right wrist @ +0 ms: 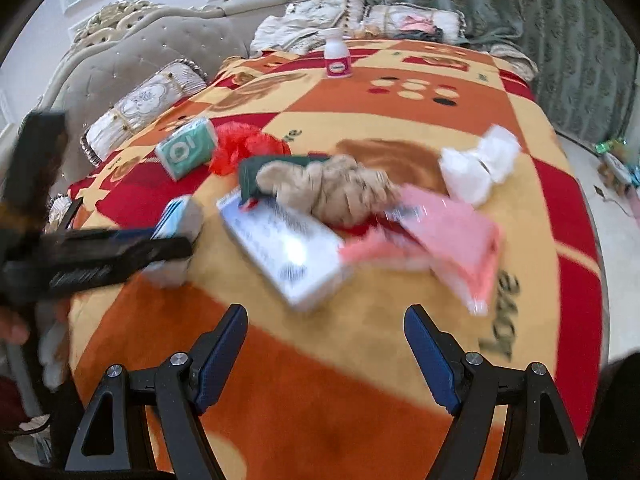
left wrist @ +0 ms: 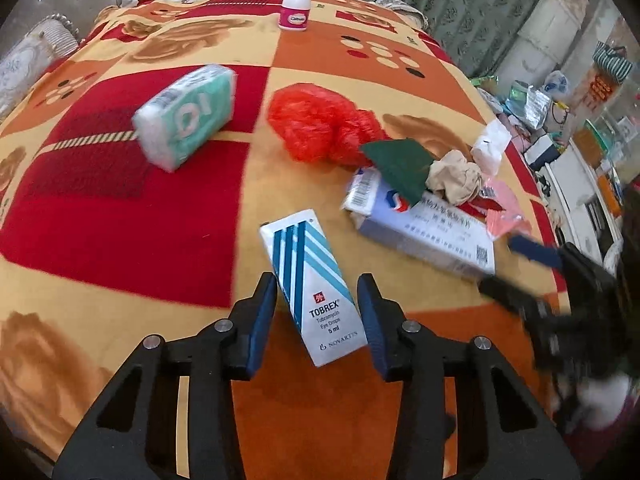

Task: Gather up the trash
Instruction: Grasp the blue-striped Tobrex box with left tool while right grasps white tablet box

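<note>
Eye-drops box (left wrist: 316,288) sits between the half-open left hand-held gripper (left wrist: 318,320); pads apparently not touching; closing needed. Right hand-held gripper (right wrist: 326,356) wide, empty.

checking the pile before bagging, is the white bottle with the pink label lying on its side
No, the white bottle stands upright, cap up, on the far part of the blanket.

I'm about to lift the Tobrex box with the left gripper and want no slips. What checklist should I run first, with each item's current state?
1. Tobrex box between left gripper fingers: ok.
2. Pads pressing on the box: not ok, gaps on both sides.
3. Box free of the other trash: ok, apart from the long white box.
4. Right gripper empty and open: ok.
5. Right gripper clear of the lift path: cannot tell.
</note>
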